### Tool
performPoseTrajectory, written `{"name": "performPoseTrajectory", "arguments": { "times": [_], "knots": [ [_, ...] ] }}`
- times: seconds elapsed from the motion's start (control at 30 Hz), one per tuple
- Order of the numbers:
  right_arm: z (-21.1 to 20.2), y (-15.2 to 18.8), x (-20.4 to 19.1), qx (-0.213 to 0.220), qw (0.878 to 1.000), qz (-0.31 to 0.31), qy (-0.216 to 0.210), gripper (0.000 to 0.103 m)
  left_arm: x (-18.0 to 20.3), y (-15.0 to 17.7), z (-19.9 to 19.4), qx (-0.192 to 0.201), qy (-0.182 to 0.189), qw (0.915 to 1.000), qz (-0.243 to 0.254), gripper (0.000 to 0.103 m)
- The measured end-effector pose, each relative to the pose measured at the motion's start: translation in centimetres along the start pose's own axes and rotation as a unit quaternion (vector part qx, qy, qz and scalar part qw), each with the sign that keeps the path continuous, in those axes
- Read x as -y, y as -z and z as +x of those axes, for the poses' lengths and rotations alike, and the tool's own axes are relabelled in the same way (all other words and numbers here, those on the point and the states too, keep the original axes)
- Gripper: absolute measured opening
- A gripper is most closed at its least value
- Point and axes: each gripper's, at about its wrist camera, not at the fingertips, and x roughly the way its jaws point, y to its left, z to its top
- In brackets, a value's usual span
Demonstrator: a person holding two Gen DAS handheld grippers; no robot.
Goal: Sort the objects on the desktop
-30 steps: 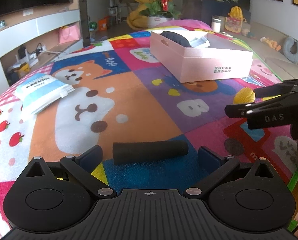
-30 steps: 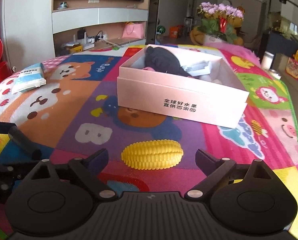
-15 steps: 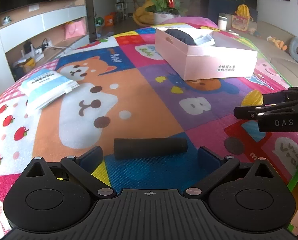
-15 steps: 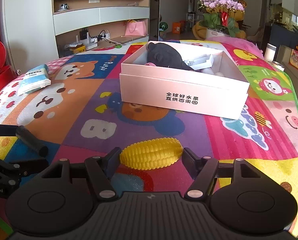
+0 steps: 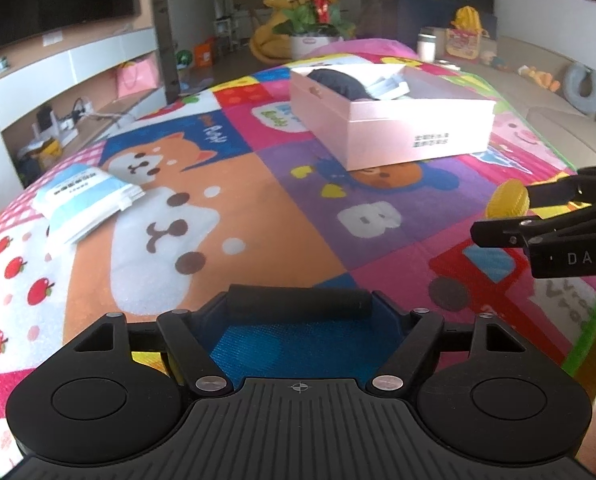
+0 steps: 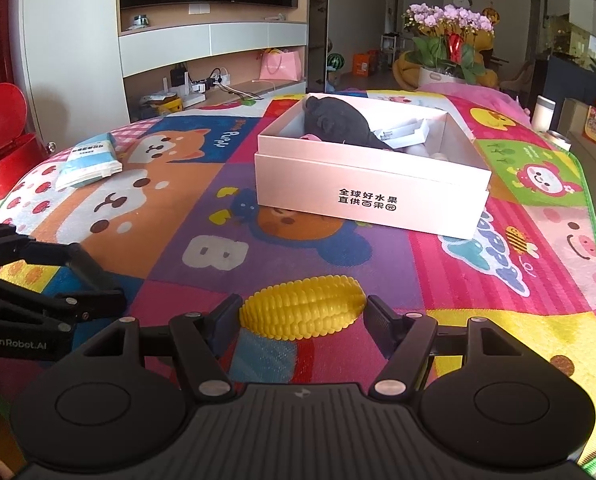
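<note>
Both tools gripping, ready to lift
Left tool [image 5: 300, 306] is closing onto the black foam roll [image 5: 298, 300]; right tool [image 6: 301, 314] clamps the toy corn [image 6: 302, 307]. Lift level toward the pink box [image 6: 372, 196].

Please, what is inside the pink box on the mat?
Inside the pink box lies a dark grey soft item, a white flat package beside it, and some pink and pale things that are partly hidden. The near wall covers the bottom, so more things may lie there unseen.
</note>
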Motion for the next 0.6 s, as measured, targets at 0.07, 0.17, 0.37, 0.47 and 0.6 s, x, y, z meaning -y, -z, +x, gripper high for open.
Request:
{"name": "performPoseTrajectory", "arguments": {
  "times": [0.07,0.17,0.37,0.47,0.6],
  "knots": [
    [-0.8,-0.1,0.3,-0.001,1.000,-0.004,-0.002,0.067,0.3,-0.3,-0.8,0.008,0.021,0.9997,0.007,0.079],
    [-3.1,-0.9,1.1,0.018,1.000,-0.016,0.005,0.067,1.2,-1.8,-2.2,0.035,0.046,0.9979,0.031,0.079],
    [-9.1,-6.0,4.4,0.127,0.991,-0.014,0.049,0.067,3.0,-9.0,-3.3,0.134,0.067,0.9855,0.079,0.079],
    [-10.2,-10.6,6.2,0.174,0.983,-0.007,0.060,0.067,4.0,-13.7,-1.8,0.191,0.065,0.9754,0.088,0.080],
    [-8.4,-17.4,8.4,0.194,0.980,0.015,0.038,0.067,4.7,-18.7,2.5,0.206,0.064,0.9740,0.071,0.090]
  ]
}}
